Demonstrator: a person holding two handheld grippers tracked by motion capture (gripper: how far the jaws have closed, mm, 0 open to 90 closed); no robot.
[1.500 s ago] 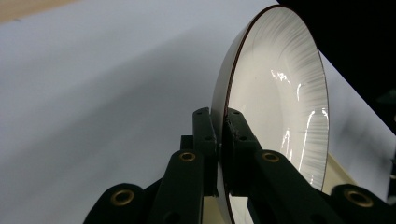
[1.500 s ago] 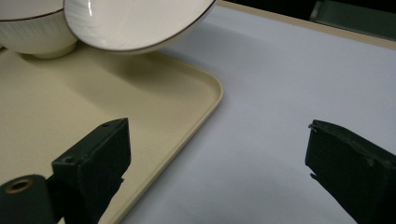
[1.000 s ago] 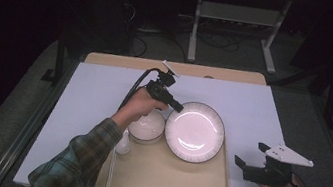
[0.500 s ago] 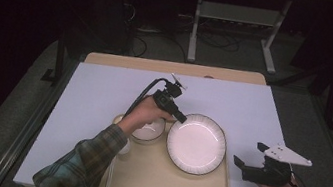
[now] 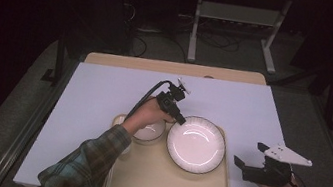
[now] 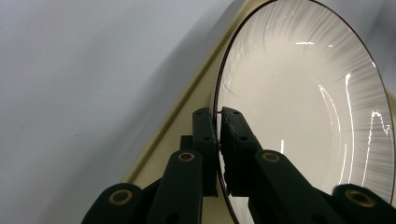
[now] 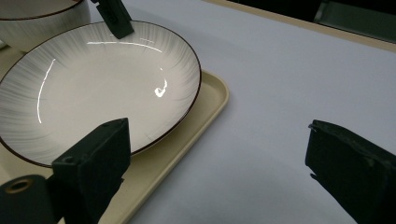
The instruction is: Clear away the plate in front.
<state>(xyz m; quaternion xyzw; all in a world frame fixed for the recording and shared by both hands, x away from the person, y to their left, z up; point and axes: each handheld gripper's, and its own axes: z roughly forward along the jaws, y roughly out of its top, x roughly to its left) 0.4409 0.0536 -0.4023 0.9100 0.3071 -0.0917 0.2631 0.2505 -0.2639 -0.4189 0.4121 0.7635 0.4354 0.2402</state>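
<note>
A white ribbed plate (image 5: 196,145) with a dark rim lies on the beige tray (image 5: 165,184). My left gripper (image 5: 180,118) is shut on the plate's far-left rim; in the left gripper view the two jaws pinch that rim (image 6: 218,126) of the plate (image 6: 303,116). A white bowl (image 5: 149,131) sits on the tray just left of the plate, partly under the hand. My right gripper (image 5: 249,155) hovers off the tray's right side, jaws wide open and holding nothing (image 7: 219,154). It faces the plate (image 7: 93,93).
The tray (image 7: 208,105) rests on a pale lilac table cover (image 5: 252,112). A small white object (image 5: 124,148) lies by the tray's left edge under the sleeve. Behind the table stands a metal rack (image 5: 237,18) on a dark floor.
The left gripper has brought the plate down and toward the near side, onto the tray beside the bowl. The right gripper has stayed where it was.
</note>
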